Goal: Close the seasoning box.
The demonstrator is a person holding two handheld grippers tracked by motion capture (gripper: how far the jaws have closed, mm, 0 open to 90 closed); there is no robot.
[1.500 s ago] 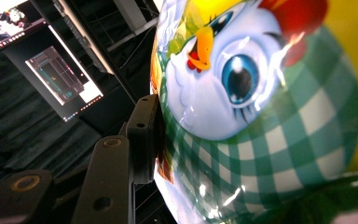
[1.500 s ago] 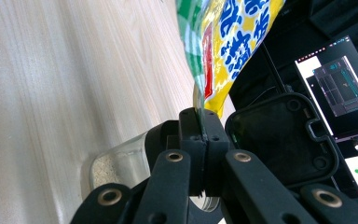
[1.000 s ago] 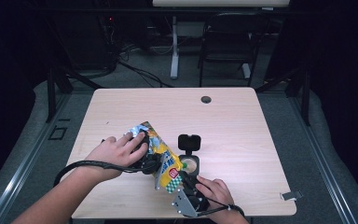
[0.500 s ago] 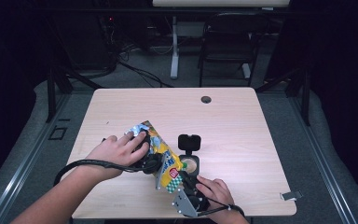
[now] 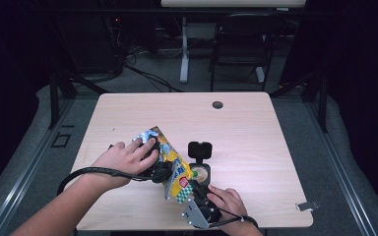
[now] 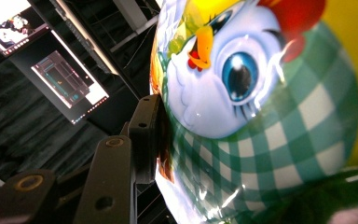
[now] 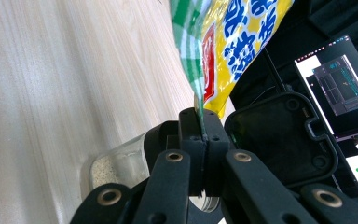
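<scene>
A yellow and green-checked snack bag (image 5: 173, 166) is held tilted above the table between both grippers. My left gripper (image 5: 160, 170) is shut on the bag's body; in the left gripper view one of its fingers (image 6: 144, 135) presses the side of the bag (image 6: 261, 107), which bears a cartoon chicken, and the other jaw is hidden behind it. My right gripper (image 5: 193, 192) is shut on the bag's lower edge, and its jaws (image 7: 199, 123) pinch the thin seam of the bag (image 7: 233, 42). Just under the bag stands a glass jar (image 5: 200, 173) (image 7: 121, 163) with pale grains in it.
The jar's black hinged lid (image 5: 200, 149) (image 7: 279, 135) stands open behind it. The wooden table (image 5: 256, 132) has a cable hole (image 5: 217, 104) at the back and a small clip (image 5: 307, 205) at its right front edge. Chairs and desk legs stand beyond.
</scene>
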